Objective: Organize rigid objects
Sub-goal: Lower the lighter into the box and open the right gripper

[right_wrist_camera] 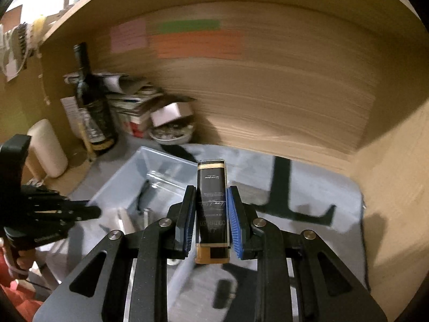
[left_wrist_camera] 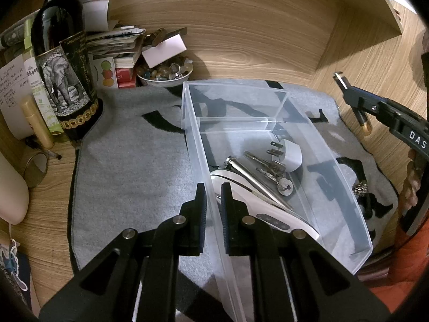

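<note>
A clear plastic bin [left_wrist_camera: 340, 177] lies on a grey mat [left_wrist_camera: 128, 177]. It holds a white plug adapter [left_wrist_camera: 288, 155], keys [left_wrist_camera: 278, 179], a metal tool [left_wrist_camera: 257, 182] and a white device [left_wrist_camera: 257, 204]. My left gripper [left_wrist_camera: 213, 187] is shut on the bin's left wall. My right gripper [right_wrist_camera: 211, 190] is shut on a black and gold card-like block [right_wrist_camera: 211, 196], held above the mat to the right of the bin [right_wrist_camera: 150, 177]. In the left wrist view the right gripper [left_wrist_camera: 348, 91] is at the far right with the block [left_wrist_camera: 363, 122] hanging down.
A dark wine bottle [left_wrist_camera: 61, 61], papers and boxes [left_wrist_camera: 115, 45] and a bowl of stones [left_wrist_camera: 166, 72] stand at the back left. A small metal ornament [left_wrist_camera: 360, 187] lies on the mat right of the bin. Wooden walls close the back and right.
</note>
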### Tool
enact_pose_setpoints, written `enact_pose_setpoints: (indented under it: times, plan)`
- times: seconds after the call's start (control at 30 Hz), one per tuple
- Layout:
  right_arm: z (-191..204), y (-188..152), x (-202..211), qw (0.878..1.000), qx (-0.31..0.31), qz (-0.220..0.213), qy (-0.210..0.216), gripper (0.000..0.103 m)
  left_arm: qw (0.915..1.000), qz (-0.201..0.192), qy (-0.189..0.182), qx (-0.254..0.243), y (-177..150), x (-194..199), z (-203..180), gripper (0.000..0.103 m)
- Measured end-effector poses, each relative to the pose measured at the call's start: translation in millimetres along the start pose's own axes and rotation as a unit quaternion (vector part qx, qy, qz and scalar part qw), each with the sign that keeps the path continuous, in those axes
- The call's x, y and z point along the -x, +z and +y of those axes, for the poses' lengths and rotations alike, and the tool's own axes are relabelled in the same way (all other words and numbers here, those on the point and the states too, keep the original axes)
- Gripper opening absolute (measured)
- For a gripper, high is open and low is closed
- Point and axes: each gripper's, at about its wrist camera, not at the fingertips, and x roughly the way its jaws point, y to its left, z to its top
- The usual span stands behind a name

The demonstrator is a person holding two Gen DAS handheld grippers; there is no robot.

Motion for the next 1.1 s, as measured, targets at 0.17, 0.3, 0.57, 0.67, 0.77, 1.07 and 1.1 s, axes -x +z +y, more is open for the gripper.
enact_pose_setpoints:
  times: [0.17,0.3,0.57,0.67,0.77,1.07,1.1]
  plan:
    - [18.4,0.7,-13.9,0.999,0.019,0.011,0.026,0.021,1.0000,0.000,0.000,0.001,-0.1,-0.1,-0.5,0.010]
    - [29.0,-5.4,-30.8,0.998,0.024,0.035,0.046,0.021,1.0000,-0.001,-0.002,0.002,-0.5,-0.3,-0.6,0.010]
    - [45.5,-19.7,-60.4,0.993,0.046,0.090,0.063,0.021,1.0000,0.001,-0.005,-0.001,0.7,-0.4,0.4,0.010]
    - [47.8,-22.1,-67.5,0.991,0.054,0.107,0.064,0.021,1.0000,0.001,-0.006,0.000,0.8,-0.4,0.3,0.010]
    - [48.4,-23.6,-71.7,0.990,0.060,0.112,0.058,0.021,1.0000,0.001,-0.006,-0.001,1.2,-0.2,0.7,0.010]
    - [44.6,-19.2,-58.6,0.993,0.060,0.087,0.048,0.034,1.0000,0.001,-0.005,0.000,1.7,-0.7,1.0,0.010]
    - [43.1,-18.4,-55.8,0.994,0.059,0.083,0.046,0.034,1.0000,0.001,-0.005,0.000,1.8,-0.8,0.9,0.010]
